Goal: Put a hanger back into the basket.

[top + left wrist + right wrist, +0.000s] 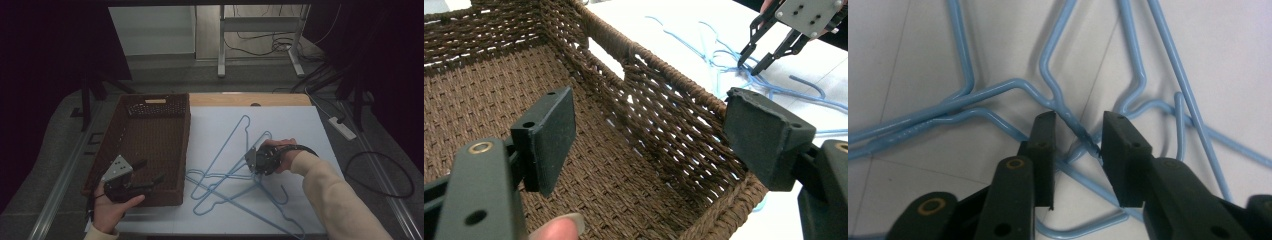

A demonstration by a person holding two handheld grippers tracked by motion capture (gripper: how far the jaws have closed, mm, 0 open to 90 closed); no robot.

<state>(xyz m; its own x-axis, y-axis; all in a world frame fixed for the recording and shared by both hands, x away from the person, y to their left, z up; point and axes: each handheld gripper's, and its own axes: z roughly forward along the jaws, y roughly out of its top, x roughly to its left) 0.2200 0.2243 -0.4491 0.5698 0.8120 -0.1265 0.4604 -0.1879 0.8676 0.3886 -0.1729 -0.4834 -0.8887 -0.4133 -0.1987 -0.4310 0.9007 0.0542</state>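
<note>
Right tool [248, 161] is down among the pile of blue wire hangers [235, 175] on the white bench [300, 125], and in the right gripper view its jaws stand narrowly apart, straddling the twisted neck of one hanger [1083, 135] without quite closing on it; the wire runs between the pads, and whether it brushes the right-hand pad I cannot tell. Around that neck the other hangers' shoulders and hooks cross over one another, tangled flat on the bench. Over on the other side, the left tool [150, 172] hovers above the near right corner of the brown woven basket [150, 107], jaws spread wide with nothing between them. In the left gripper view those wide jaws frame the basket's inner wall and its woven floor [489, 90], and farther off the right tool [756, 57] shows tipped down onto the blue wires [724, 55]. The basket sits at the left of the bench, just beside the hangers, its right wall close to the nearest hanger loops.
</note>
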